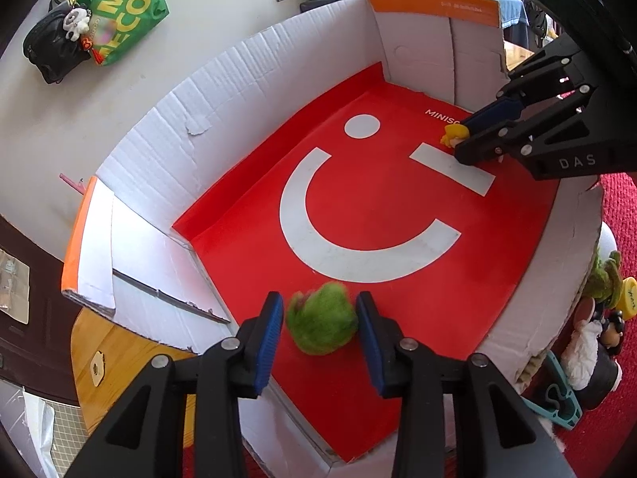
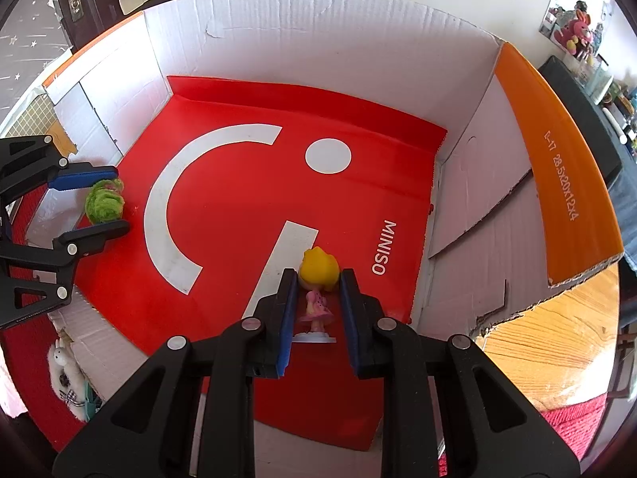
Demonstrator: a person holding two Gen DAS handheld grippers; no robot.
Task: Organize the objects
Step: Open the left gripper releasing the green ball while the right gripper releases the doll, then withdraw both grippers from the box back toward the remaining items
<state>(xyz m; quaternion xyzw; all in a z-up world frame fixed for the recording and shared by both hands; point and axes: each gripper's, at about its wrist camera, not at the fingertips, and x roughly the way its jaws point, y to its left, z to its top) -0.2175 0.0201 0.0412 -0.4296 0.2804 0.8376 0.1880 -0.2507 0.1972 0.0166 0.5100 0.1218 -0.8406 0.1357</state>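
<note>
Inside one box (image 2: 278,32): two toys (image 2: 318,275).

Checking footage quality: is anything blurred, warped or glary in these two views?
Left wrist view: the green fuzzy toy looks motion-blurred and the box walls bow from fisheye distortion. Right wrist view: the figurine is sharp, with sunlit glare on the wooden floor.

Left tongs (image 1: 320,330) and right tongs (image 2: 316,306) both lowered, jaws parted, tips angled down.

White cardboard box (image 2: 318,32), floor lined with red MINISO bag (image 2: 239,199); green fuzzy toy (image 1: 322,324) and blonde figurine (image 2: 318,279) on it.
</note>
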